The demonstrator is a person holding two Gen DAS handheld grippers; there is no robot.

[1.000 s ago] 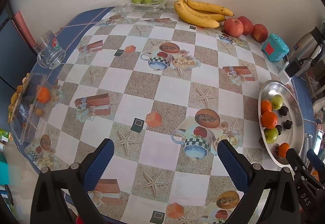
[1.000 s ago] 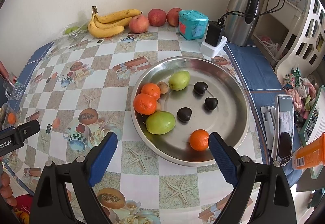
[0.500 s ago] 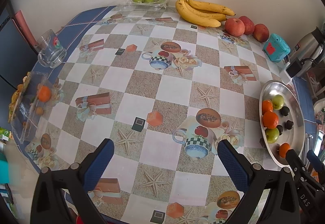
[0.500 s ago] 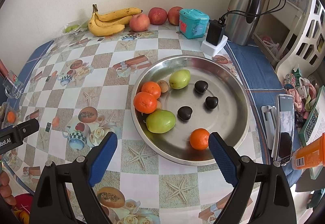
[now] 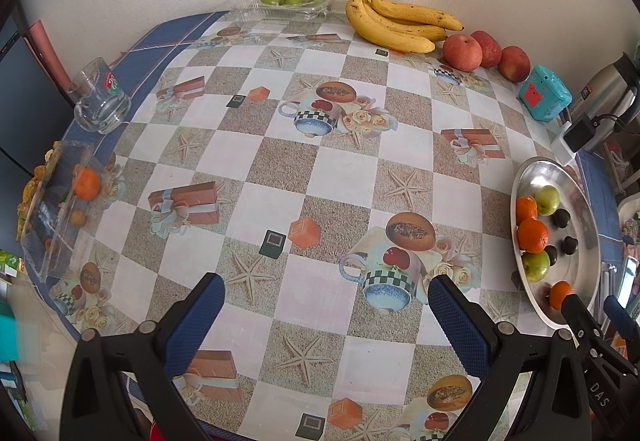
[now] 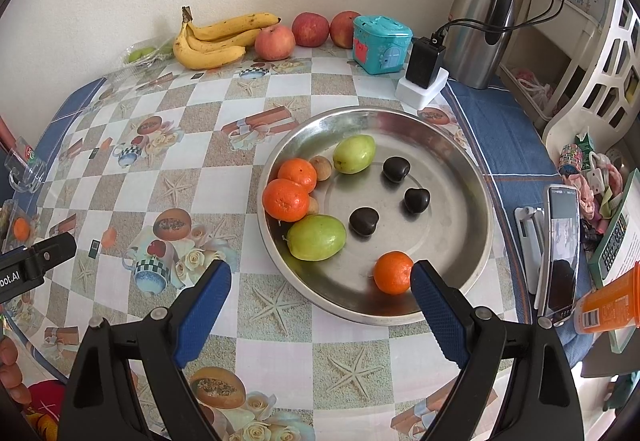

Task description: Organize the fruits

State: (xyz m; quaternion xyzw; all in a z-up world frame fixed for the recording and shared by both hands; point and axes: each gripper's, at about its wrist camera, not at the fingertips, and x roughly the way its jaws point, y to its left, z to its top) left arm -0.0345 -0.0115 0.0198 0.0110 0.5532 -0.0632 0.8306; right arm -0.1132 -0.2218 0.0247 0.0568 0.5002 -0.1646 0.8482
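Observation:
A round steel tray (image 6: 460, 177) holds three oranges (image 6: 285, 199), two green fruits (image 6: 316, 237), three dark fruits (image 6: 363, 221) and two small brown ones. My right gripper (image 6: 320, 281) is open and empty over the tray's near rim, by the lone orange (image 6: 393, 272). My left gripper (image 5: 326, 299) is open and empty over the table's near middle. The tray shows in the left wrist view (image 5: 586, 217) at the right edge. Bananas (image 5: 394, 23) and three apples (image 5: 462, 52) lie along the far wall. A clear box (image 5: 60, 209) at the left edge holds an orange (image 5: 87, 183).
A glass (image 5: 100, 101) stands at the left. A clear pack of green fruits (image 5: 286, 1) lies at the back. A teal box (image 6: 380, 43), charger (image 6: 422, 81) and kettle (image 6: 478, 21) stand behind the tray. A phone (image 6: 560, 253) and orange tube (image 6: 608, 301) lie to its right.
Both views have shifted slightly, as if the grippers drew back or rose a little. No fruit has moved. Both grippers stay open.

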